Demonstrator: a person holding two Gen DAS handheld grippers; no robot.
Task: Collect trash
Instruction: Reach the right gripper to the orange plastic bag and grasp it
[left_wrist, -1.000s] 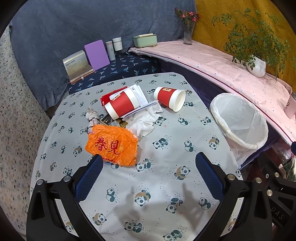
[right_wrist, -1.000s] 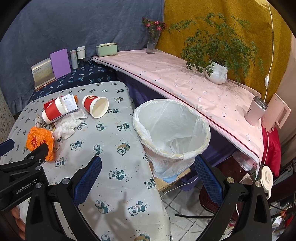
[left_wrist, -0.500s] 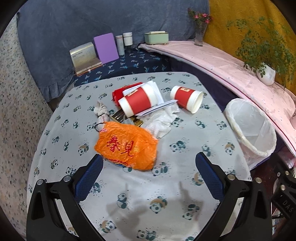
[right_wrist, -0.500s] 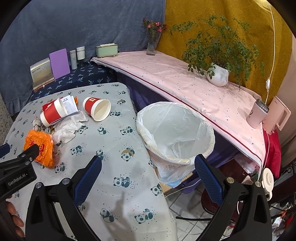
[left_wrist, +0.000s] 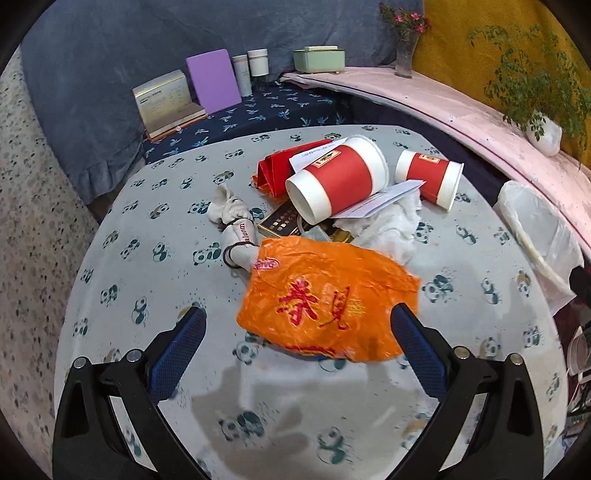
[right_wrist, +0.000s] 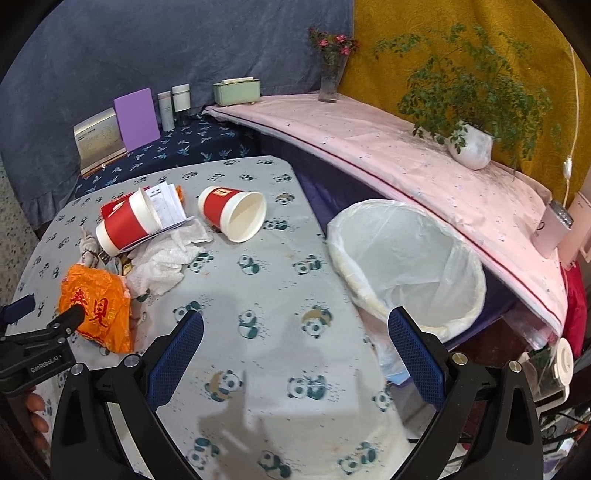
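Left gripper (left_wrist: 297, 339) is wide open right over the near end of the orange bag (left_wrist: 328, 295), which stretches left to right. Right gripper (right_wrist: 295, 343), also open and empty, is nearer the bin (right_wrist: 406, 266).

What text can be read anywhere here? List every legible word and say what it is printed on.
"GenRobot.AI": on the black body of the left gripper, seen from the right wrist.
"泰見", in large red characters: on the orange plastic bag.
A word ending "aluam": on the white sock; its start is hidden.
Too small or blurred to read: labels on both red paper cups, the paper sheets, the gold box.
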